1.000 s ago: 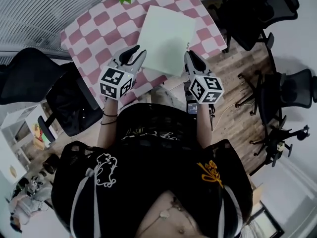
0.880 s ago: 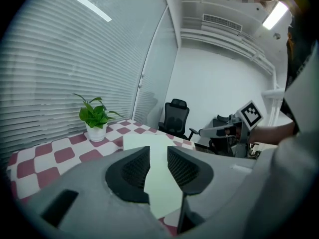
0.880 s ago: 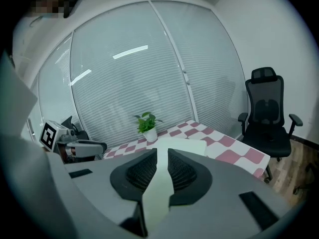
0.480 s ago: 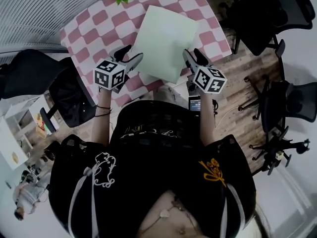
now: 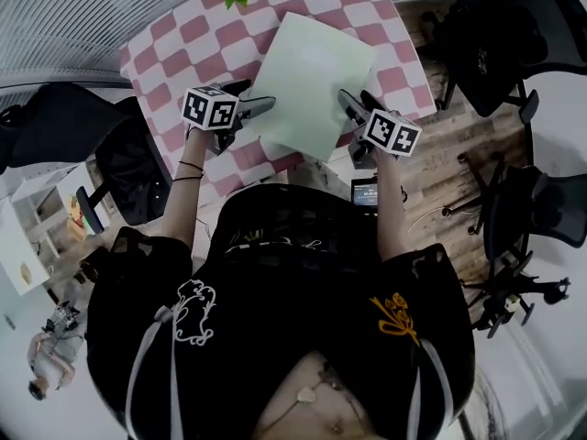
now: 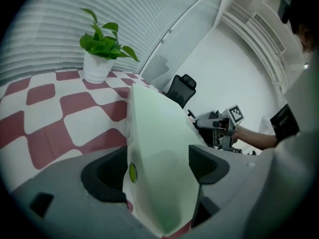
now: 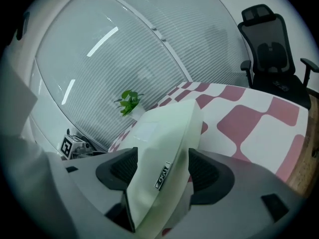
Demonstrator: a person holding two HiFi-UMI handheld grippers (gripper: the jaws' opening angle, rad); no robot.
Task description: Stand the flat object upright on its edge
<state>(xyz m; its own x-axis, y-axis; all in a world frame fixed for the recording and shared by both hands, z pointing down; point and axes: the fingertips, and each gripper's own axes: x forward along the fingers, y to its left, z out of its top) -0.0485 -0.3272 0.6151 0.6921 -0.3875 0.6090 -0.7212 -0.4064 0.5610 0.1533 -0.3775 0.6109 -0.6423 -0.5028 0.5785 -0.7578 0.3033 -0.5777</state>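
Pale green flat square board point(image 5: 316, 85) lying low on the pink-and-white checked desk point(image 5: 174, 44), both claws wide

It sits at the upper centre of the head view, its near corner close to the desk's edge. The left claw point(image 5: 257, 108) and right claw point(image 5: 353, 106) have just been opening. Each stands wide with a board edge between its jaws, pads not pressing. With nothing holding it, the smooth board could slide toward that edge, and an uneven re-grip could topple it.

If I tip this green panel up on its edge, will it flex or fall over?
Probably stiff: the green panel shows straight edges. Its rim looks narrow and rounded, so upright it likely topples. Its smooth skin may slide on the checkered table.
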